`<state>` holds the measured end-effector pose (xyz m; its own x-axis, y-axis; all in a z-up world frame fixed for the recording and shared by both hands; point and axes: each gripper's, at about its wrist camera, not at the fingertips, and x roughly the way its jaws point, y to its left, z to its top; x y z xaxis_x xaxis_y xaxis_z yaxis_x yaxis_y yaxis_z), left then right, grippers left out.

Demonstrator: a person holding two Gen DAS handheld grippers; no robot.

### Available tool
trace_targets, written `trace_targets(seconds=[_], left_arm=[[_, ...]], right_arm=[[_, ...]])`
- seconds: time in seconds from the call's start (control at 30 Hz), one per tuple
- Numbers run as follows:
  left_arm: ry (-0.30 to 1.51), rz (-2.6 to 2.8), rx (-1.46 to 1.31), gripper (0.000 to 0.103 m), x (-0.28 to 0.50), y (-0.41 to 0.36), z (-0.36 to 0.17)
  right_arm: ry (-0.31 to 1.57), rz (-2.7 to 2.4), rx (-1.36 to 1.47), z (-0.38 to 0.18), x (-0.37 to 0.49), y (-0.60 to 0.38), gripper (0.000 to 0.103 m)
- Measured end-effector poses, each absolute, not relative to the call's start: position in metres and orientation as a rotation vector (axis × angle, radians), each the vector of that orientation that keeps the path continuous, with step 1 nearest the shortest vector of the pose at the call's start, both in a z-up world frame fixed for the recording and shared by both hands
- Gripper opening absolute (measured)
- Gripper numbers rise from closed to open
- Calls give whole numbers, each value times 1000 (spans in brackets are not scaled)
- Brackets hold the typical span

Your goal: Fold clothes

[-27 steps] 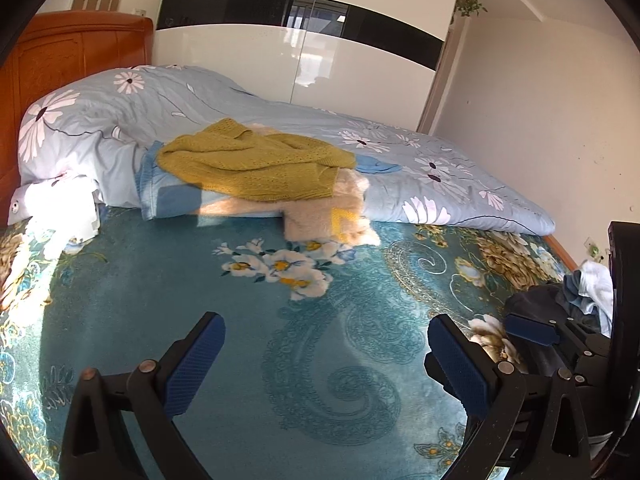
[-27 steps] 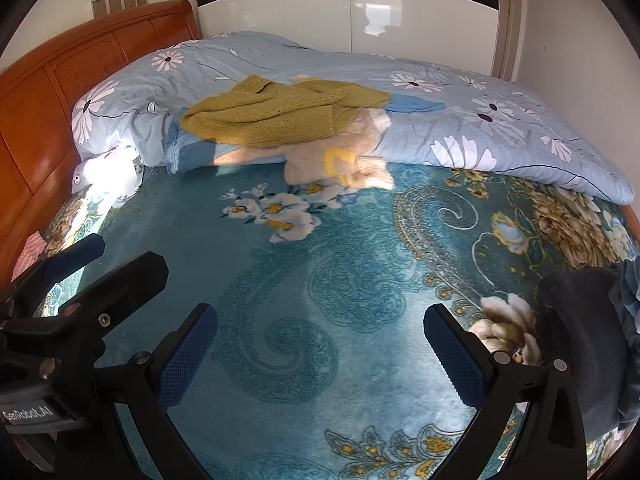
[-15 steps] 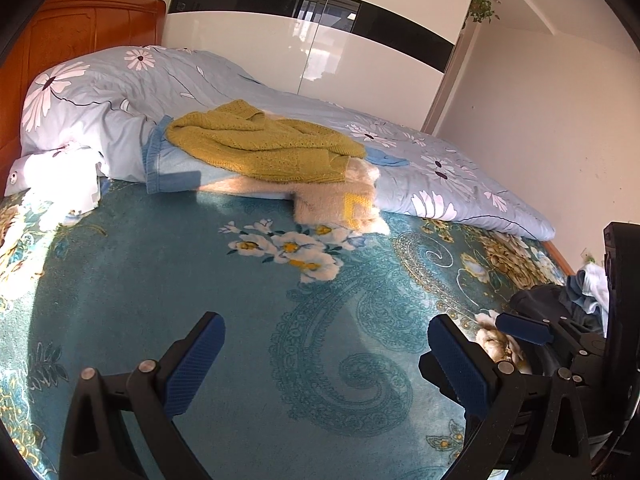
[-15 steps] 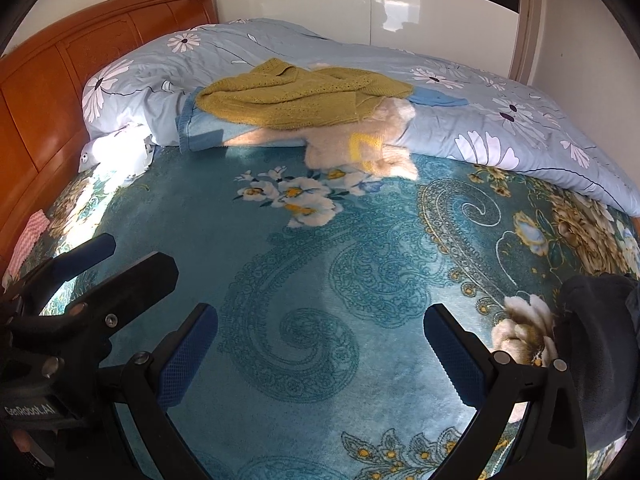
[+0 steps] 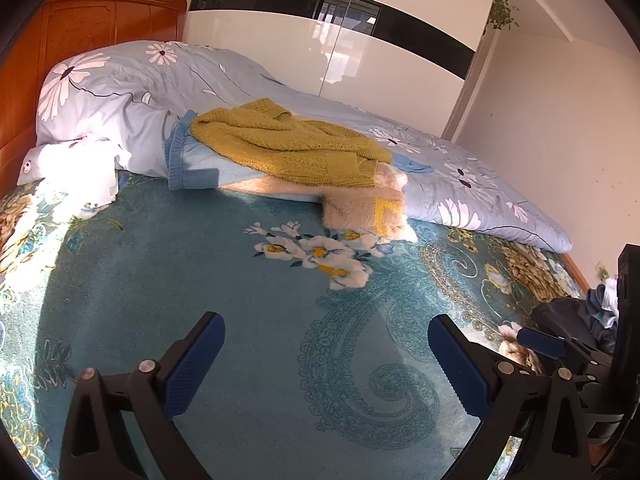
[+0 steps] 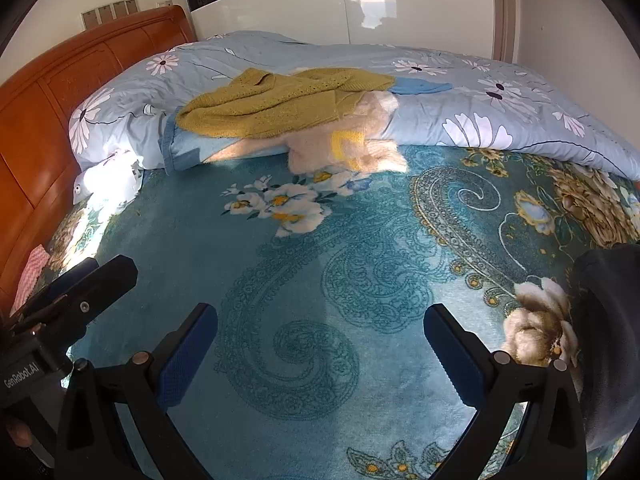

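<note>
A mustard-yellow knitted sweater (image 5: pixel 292 146) lies rumpled at the far side of the bed, on top of a light blue garment (image 5: pixel 192 160) and a fluffy cream garment (image 5: pixel 364 210) with a yellow patch, whose near end hangs down onto the teal floral blanket (image 5: pixel 260 320). All three rest against the rolled pale blue flowered duvet (image 5: pixel 460 176) that runs along the far edge. To the left stands the orange wooden headboard (image 5: pixel 80 32), with a white pillow (image 5: pixel 72 168) in bright sun below it. A glossy white wardrobe (image 5: pixel 360 56) fills the far wall. At the near right a dark garment (image 6: pixel 608 328) sits on the blanket.

The left gripper (image 5: pixel 326 360) and right gripper (image 6: pixel 320 350) hover over bare blanket, well apart from the sweaters, each with fingers spread wide and empty. Nothing lies between them and the pile.
</note>
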<state>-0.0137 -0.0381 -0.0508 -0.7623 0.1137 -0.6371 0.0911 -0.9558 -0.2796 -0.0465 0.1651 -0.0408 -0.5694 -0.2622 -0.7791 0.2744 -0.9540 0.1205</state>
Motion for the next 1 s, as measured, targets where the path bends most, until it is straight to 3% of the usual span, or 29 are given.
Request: trace_targets(seconds=[1.0], left_arm=[[-426,2973,-1245,103,-70,-64,-88]], right_arm=[[-7,-2469,1369,-82,-90,161,103]])
